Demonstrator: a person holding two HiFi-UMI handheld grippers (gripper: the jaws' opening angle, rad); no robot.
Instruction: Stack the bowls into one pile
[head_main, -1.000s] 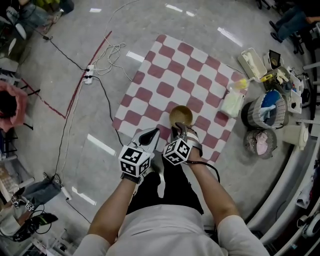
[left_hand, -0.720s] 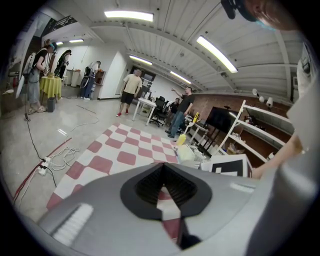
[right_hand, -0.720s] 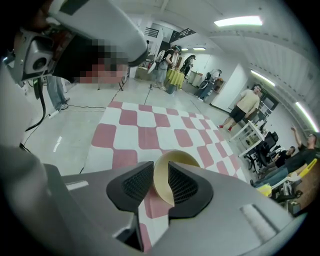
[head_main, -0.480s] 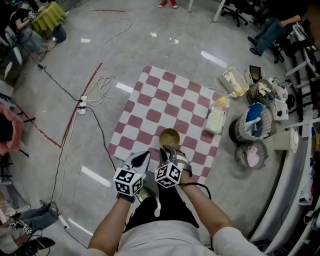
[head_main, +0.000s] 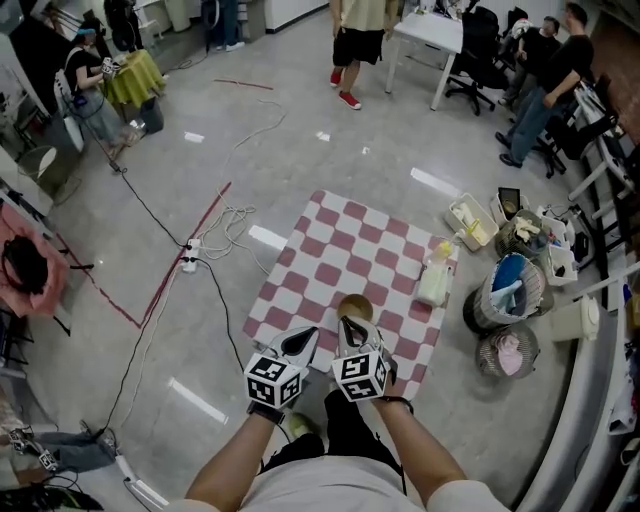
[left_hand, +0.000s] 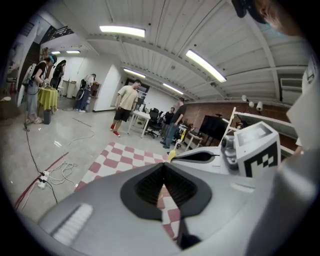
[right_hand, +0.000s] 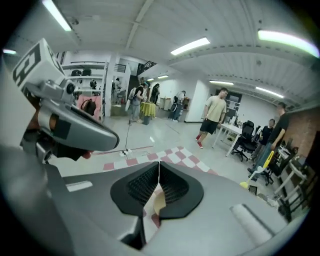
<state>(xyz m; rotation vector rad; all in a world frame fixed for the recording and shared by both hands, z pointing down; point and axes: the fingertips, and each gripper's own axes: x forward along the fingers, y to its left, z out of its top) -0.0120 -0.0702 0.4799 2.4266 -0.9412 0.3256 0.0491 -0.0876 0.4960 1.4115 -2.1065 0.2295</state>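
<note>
A tan bowl (head_main: 354, 305) stands on the red-and-white checked mat (head_main: 345, 245), near its front edge; how many bowls it holds is not visible. My right gripper (head_main: 350, 323) hovers just in front of it, jaws shut and empty. My left gripper (head_main: 305, 336) is beside it to the left, also shut on nothing. In the right gripper view the jaws (right_hand: 159, 165) meet at the tips, and a sliver of the tan bowl (right_hand: 158, 201) shows through the gap below. In the left gripper view the jaws (left_hand: 162, 167) are closed over the mat (left_hand: 120, 155).
Right of the mat stand a white container with a yellow top (head_main: 436, 282), a tray (head_main: 472, 222) and two baskets (head_main: 507, 290) (head_main: 505, 352). Cables and a power strip (head_main: 188, 256) lie to the left. People and a white table (head_main: 432, 35) are at the far end.
The head view has lifted, so more of the room shows and the mat looks smaller. Both grippers stay shut, side by side just in front of the bowl.
</note>
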